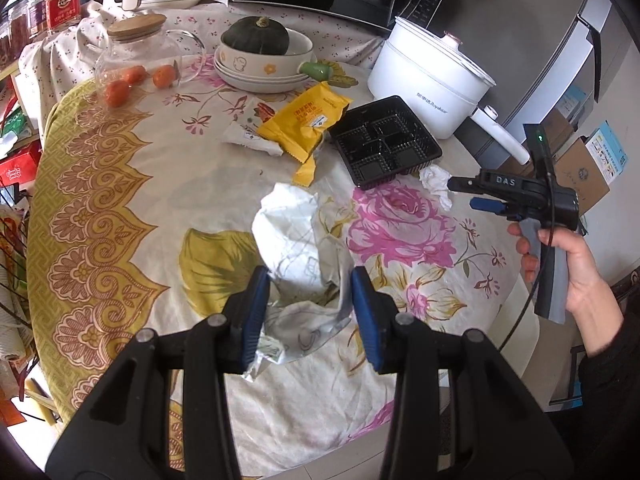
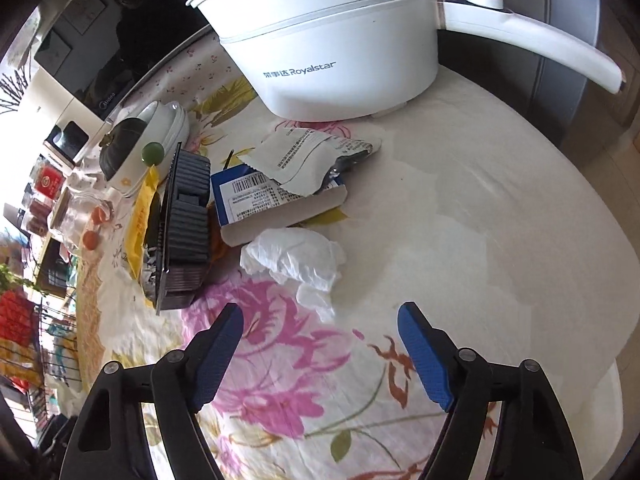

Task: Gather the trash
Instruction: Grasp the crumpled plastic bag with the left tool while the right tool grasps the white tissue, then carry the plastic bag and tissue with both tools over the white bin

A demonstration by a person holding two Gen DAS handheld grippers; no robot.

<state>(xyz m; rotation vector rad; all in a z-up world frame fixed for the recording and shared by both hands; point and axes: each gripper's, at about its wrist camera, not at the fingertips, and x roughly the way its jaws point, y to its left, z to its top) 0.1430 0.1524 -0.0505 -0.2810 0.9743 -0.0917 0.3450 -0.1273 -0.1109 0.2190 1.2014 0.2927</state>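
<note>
Left side of the table [image 1: 120, 216]: a glass jar [image 1: 136, 56] and three tangerines [image 1: 118, 93] sit near the far edge, clear of the litter; these read as kept goods, not trash.

Centre: the left gripper [image 1: 311, 316] stands with its blue pads either side of a crumpled white bag [image 1: 304, 248] that lies on the floral cloth. The left pad touches the plastic; a narrow gap shows at the right pad, so the jaws are closing around it but not firmly clenched. The bag's mouth gapes upward between the pads, which suggests it is being held as the receptacle for the rest.

Beyond it lie a yellow wrapper [image 1: 308, 120] and a black plastic tray [image 1: 384, 140], both loose on the cloth and awaiting collection.

Right: a crumpled tissue [image 2: 294, 258] lies just beside the tray's near corner, in front of a torn blue box [image 2: 276, 200]. The right gripper [image 2: 320, 354] hovers near it, jaws wide apart and empty, aligned toward the tissue; judged the next item to take. A white electric pot [image 2: 336, 44] stands behind, not trash.
</note>
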